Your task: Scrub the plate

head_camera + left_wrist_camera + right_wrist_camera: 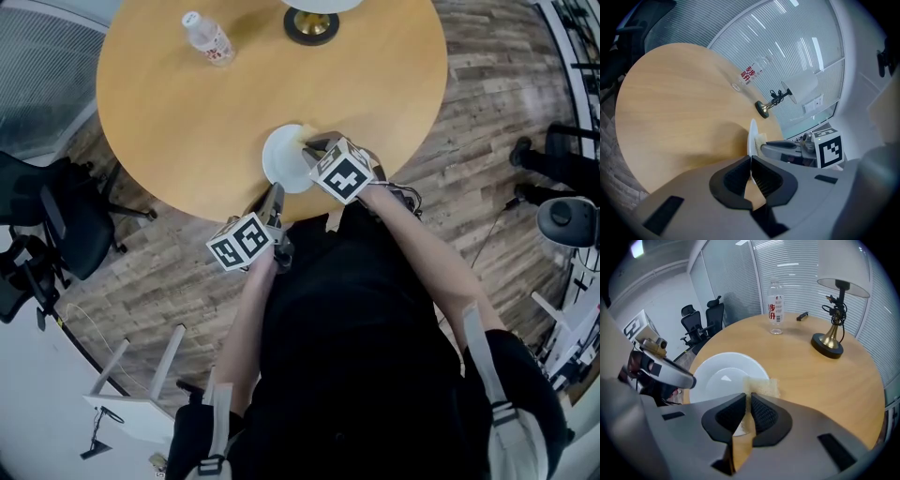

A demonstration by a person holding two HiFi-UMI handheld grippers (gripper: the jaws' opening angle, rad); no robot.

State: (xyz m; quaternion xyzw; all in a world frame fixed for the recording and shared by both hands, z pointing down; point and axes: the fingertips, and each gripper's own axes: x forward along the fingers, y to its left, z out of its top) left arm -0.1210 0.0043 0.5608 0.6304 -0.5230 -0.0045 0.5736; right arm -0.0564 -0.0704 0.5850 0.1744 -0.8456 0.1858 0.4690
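A white plate [284, 159] rests near the front edge of the round wooden table [187, 122]. My left gripper [274, 195] is shut on the plate's near rim; in the left gripper view the plate [751, 137] shows edge-on between the jaws of that gripper [751, 162]. My right gripper [315, 148] is shut on a pale yellow sponge [762, 386] that lies on the right side of the plate [723, 377]. In the right gripper view that gripper [748, 400] pinches the sponge's near edge, and the left gripper [665, 372] sits at the plate's left rim.
A clear water bottle [208, 39] with a red label lies toward the far left of the table. A lamp with a brass base [311, 25] stands at the far edge. Black office chairs [52, 220] stand on the floor to the left.
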